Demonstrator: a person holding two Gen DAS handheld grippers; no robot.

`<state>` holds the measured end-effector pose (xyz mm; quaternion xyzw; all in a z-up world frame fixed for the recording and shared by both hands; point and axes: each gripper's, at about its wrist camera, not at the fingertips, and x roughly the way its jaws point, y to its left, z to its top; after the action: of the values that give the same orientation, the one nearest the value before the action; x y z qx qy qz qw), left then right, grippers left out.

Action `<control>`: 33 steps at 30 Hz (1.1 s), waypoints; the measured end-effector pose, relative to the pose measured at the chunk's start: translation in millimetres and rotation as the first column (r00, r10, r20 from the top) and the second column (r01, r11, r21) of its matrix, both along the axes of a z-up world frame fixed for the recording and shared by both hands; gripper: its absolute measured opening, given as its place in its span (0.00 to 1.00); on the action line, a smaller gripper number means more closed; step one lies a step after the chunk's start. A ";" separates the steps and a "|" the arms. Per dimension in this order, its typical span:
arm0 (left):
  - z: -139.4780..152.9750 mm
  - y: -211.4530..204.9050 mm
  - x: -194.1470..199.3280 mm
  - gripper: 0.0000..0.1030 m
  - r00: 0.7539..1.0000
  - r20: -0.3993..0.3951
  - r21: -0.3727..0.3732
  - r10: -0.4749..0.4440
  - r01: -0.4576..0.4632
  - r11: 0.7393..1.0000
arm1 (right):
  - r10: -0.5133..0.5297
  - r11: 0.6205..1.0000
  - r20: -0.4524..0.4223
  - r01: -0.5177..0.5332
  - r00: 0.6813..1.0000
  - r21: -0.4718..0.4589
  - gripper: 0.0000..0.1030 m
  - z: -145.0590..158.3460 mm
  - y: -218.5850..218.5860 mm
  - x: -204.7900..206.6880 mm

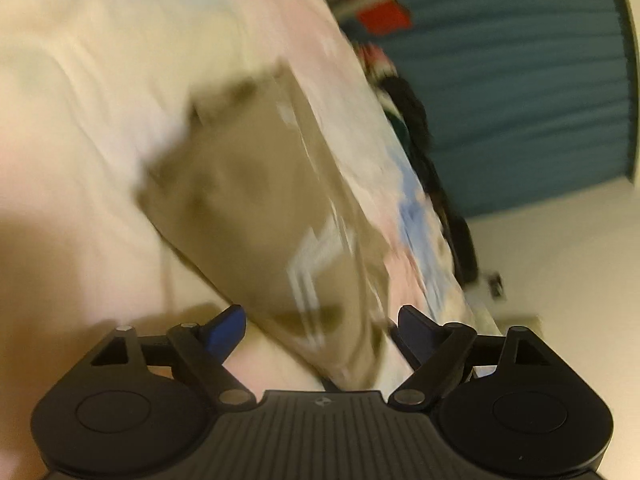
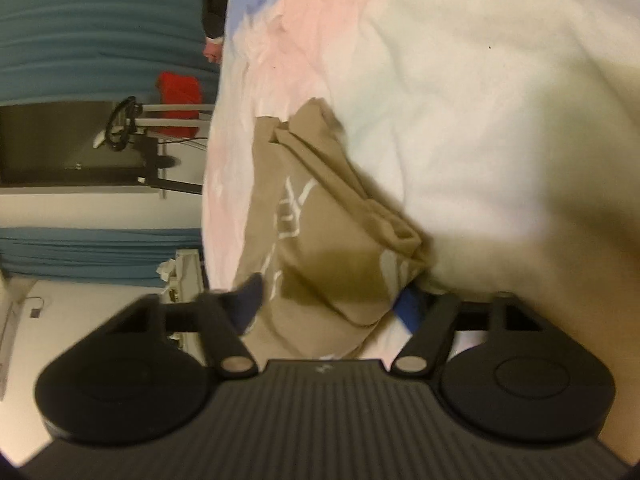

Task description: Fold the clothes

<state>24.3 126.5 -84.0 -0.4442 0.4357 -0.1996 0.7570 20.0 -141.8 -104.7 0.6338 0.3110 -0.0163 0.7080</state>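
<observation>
A: Starting with the biggest thing, the pale bedspread (image 2: 460,100) covers nearly all of both views, cream with pink and blue patches toward its edge. On it lies the tan garment (image 2: 320,240), partly folded, with white printed lettering on the cloth (too blurred to read).

B: How would you expect it to handle?

A: Light and limp, I'd judge. It looks like a thin knit, soft, not slippery, nothing fragile. It will sag wherever it is unsupported, so a pinch at a folded edge or a corner should carry it better than a grab in the middle.

B: And the tongs?

A: The left gripper (image 1: 322,322) stands spread wide. The garment's near end runs down between its blue fingers (image 1: 226,326), but I see a gap at the left pad, so it does not look clamped.

B: The right one?

A: The right gripper (image 2: 332,300) is about half spread, with the near fold of the garment between its blue pads (image 2: 408,306). The cloth seems to brush the dark left pad (blur hides the contact), so I cannot tell whether it is truly pinching.
</observation>
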 end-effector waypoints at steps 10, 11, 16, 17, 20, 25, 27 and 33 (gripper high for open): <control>-23.7 13.5 20.4 0.68 0.989 -0.033 -0.080 0.145 -0.148 0.986 | 0.048 0.998 0.061 -0.046 0.997 -0.037 0.19 19.5 -10.2 1.7; -25.8 18.4 18.4 0.63 0.985 -0.046 -0.099 0.166 -0.170 0.981 | 0.051 0.998 0.064 -0.049 0.997 -0.039 0.19 21.1 -10.9 2.0; -23.5 30.4 3.9 0.58 0.968 -0.074 -0.121 0.241 -0.248 0.961 | 0.050 0.998 0.066 -0.048 0.997 -0.029 0.19 21.6 -13.4 6.7; -23.0 32.2 0.9 0.58 0.964 -0.078 -0.123 0.255 -0.263 0.957 | 0.050 0.998 0.068 -0.048 0.996 -0.031 0.19 21.8 -13.6 6.2; -23.1 37.0 -3.3 0.59 0.959 -0.078 -0.138 0.273 -0.281 0.950 | 0.051 0.998 0.073 -0.048 0.996 -0.049 0.18 24.6 -12.5 5.2; -17.1 42.3 -6.5 0.82 0.942 -0.064 -0.128 0.329 -0.335 0.934 | 0.043 0.998 0.069 -0.039 0.997 -0.052 0.18 24.0 -14.5 5.7; -13.0 44.4 -3.2 0.82 0.944 -0.032 -0.117 0.328 -0.329 0.937 | 0.036 0.998 0.064 -0.034 0.997 -0.044 0.18 22.2 -15.5 6.2; -30.5 37.0 23.4 0.78 0.955 -0.091 -0.103 0.283 -0.292 0.951 | 0.043 0.998 0.062 -0.041 0.997 -0.044 0.18 23.0 -15.1 6.5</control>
<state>47.8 163.5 -114.5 -0.5531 0.3821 -0.0954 0.7342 26.5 -156.9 -81.7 0.6120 0.3015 0.0118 0.7310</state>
